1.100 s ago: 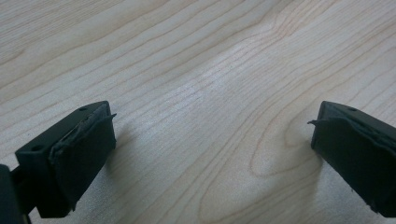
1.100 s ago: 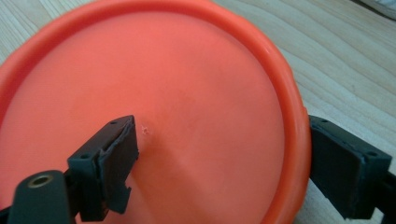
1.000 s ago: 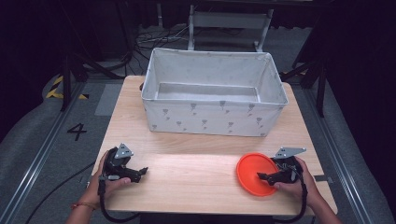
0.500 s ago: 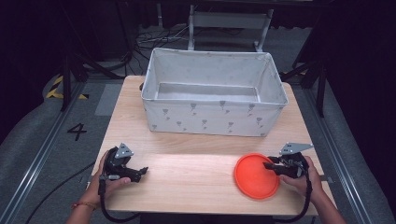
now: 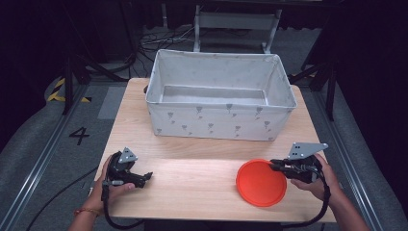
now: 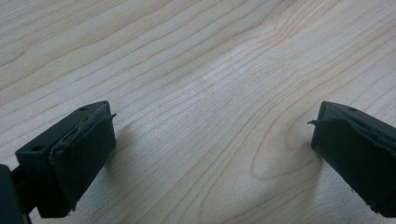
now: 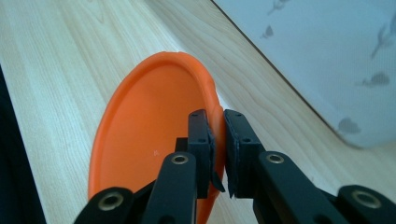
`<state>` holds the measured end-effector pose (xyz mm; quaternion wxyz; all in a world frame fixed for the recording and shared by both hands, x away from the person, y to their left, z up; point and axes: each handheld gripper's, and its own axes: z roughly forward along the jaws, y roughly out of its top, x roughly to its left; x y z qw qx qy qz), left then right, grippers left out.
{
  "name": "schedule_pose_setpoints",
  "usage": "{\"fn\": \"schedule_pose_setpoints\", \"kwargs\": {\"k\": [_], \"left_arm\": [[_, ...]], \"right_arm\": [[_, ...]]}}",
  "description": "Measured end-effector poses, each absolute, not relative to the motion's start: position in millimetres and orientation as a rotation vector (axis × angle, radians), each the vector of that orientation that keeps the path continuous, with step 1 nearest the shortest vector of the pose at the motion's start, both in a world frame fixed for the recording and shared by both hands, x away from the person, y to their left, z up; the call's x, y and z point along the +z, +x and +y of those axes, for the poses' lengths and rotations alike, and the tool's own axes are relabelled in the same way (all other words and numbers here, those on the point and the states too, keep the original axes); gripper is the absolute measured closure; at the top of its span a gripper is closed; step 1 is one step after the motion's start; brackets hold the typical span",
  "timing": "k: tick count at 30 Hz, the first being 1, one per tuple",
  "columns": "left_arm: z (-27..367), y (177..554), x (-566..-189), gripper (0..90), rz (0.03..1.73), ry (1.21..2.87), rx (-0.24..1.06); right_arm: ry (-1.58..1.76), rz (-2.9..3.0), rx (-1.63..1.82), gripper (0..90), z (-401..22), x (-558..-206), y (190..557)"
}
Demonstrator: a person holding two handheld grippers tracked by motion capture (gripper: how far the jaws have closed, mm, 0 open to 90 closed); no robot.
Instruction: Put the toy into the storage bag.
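Right gripper view: right gripper (image 7: 218, 154), jaws clamped on the near rim of the orange plate (image 7: 154, 140), which extends ahead of the jaws over the table (image 7: 56, 70). Step, judged: plate gripped, carry pending; the fabric bin (image 5: 219, 113) beyond looks the likely destination, calling for a lift over its wall. Left gripper (image 6: 210, 154): jaws wide, empty, low over bare wood. Bin's inner floor partly hidden.

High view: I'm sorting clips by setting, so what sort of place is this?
Probably a lab or studio set up for recording handling tasks. A bare wooden table stands in a dark room, with floor rails beside it, a painted number 4, hazard tape and loose cables behind.
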<state>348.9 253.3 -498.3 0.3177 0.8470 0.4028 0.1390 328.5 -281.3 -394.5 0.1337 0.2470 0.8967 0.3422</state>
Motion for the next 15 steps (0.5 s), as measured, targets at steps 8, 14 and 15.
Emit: {"fn": "schedule_pose_setpoints", "kwargs": {"k": [8,14,15], "left_arm": [[253,348,-498,0.3,1.064,2.229,0.364],[253,348,-498,0.4,1.066,2.228,0.365],[253,348,-498,0.4,1.062,2.228,0.363]], "right_arm": [[0.647,2.585,0.985,82.5,-274,-370,329],[0.625,2.594,0.957,82.5,-275,-360,332],[0.614,2.594,0.948,82.5,-275,-358,333]]}}
